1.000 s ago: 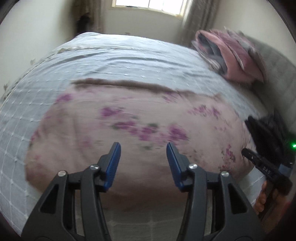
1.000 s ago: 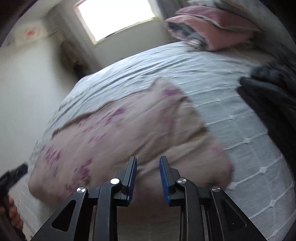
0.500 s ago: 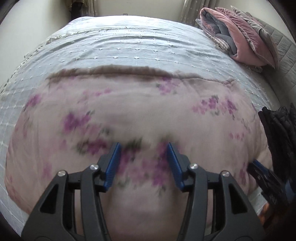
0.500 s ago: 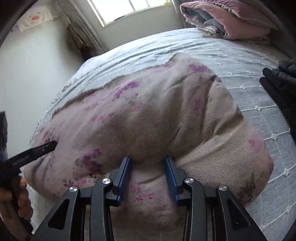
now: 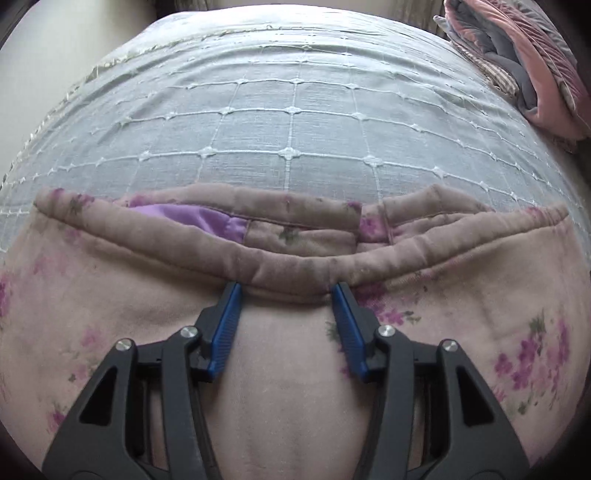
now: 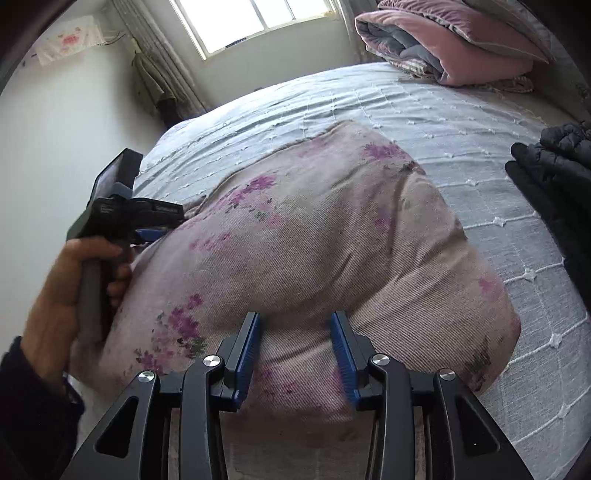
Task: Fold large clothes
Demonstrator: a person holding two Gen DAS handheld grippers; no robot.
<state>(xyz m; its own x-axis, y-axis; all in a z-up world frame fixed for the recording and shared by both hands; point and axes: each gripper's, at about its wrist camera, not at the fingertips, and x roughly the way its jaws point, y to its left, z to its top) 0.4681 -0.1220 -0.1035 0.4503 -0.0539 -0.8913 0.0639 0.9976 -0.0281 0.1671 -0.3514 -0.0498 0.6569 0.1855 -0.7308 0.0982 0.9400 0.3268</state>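
Observation:
A padded pink garment with purple flowers (image 5: 288, 354) lies folded on the bed; its far hemmed edges (image 5: 295, 258) are stacked, with a purple lining (image 5: 199, 219) showing between them. My left gripper (image 5: 288, 291) is open, pressed on the top layer just short of that far edge. In the right wrist view the garment (image 6: 314, 240) is a thick bundle. My right gripper (image 6: 295, 325) is open, with its pads against the bundle's near side. The left gripper (image 6: 147, 221) and the hand holding it show at the bundle's left end.
The bed has a light grey quilted cover (image 5: 295, 110) with white stitched squares. Folded pink and grey bedding (image 6: 443, 48) lies at the head end. A black puffy jacket (image 6: 554, 170) lies to the right of the bundle. A wall and a window (image 6: 255, 18) are beyond the bed.
Both grippers have moved forward over the garment. The left one now reaches its far hemmed edge. The right gripper's jaws have opened wider against the bundle.

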